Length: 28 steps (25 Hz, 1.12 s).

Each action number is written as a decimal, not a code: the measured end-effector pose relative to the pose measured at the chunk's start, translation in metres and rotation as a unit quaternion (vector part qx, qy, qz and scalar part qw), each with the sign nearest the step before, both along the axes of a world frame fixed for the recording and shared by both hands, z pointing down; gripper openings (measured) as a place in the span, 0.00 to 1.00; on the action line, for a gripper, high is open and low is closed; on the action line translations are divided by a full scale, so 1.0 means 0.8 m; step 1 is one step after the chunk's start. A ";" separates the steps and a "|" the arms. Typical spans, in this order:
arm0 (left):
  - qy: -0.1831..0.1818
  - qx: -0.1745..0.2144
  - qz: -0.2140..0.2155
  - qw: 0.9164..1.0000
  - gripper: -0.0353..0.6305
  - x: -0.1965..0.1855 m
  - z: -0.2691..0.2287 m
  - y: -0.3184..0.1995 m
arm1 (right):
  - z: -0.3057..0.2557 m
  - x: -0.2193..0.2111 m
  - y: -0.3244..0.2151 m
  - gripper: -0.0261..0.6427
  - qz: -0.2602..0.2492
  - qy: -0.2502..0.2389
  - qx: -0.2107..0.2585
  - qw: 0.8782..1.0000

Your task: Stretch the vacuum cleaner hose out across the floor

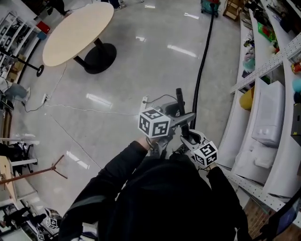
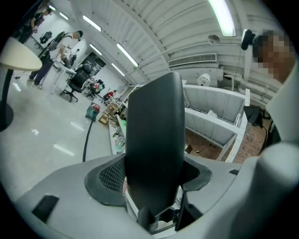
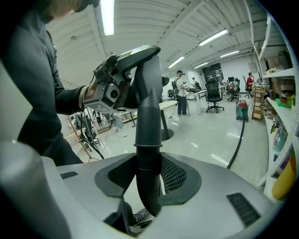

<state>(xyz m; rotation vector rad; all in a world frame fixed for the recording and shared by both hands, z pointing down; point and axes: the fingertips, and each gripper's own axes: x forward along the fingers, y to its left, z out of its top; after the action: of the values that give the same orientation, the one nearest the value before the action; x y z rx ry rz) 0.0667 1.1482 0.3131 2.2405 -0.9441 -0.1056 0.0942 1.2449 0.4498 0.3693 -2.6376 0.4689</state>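
A large workshop or lab hall: a polished grey floor (image 1: 155, 70), long white metal shelving units (image 2: 205, 116) along one wall, a ribbed white ceiling (image 2: 154, 28) with fluorescent strip lights (image 2: 223, 16), and black swivel office chairs (image 3: 214, 95) by desks far off

Floor (image 1: 141, 66): grey, glossy, showing strip-light reflections; a round table (image 1: 77, 33) stands on it on a black disc foot (image 1: 99, 57). Well right of the table a black hose (image 1: 203, 61) lies in a nearly straight line, its far end at a teal vacuum (image 1: 210, 5) beyond the table's far edge, and further right again white shelving (image 1: 263, 132) stands along the floor's edge. On the near side of the table a thin white cable (image 1: 84, 110) trails across from a white socket strip (image 1: 45, 98) at the table's near left, and nearer still a wooden stand (image 1: 33, 175) rests on splayed feet.
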 end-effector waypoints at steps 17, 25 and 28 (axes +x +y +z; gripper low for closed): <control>-0.174 0.096 0.127 0.972 0.53 0.005 0.100 0.137 | -0.110 0.050 0.037 0.35 0.184 0.057 -0.086 0.978; -0.277 0.106 0.216 0.930 0.53 0.125 0.152 0.225 | -0.200 0.070 0.068 0.36 0.244 -0.052 -0.173 0.953; -0.350 0.099 0.237 0.901 0.52 0.185 0.194 0.259 | -0.142 0.121 0.114 0.45 0.221 0.033 -0.211 0.952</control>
<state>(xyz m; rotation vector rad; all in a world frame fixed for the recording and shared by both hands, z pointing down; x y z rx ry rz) 0.2150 1.3553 0.4685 2.6836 -0.7082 0.9157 0.1906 1.3359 0.3358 0.8174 -2.2960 1.1160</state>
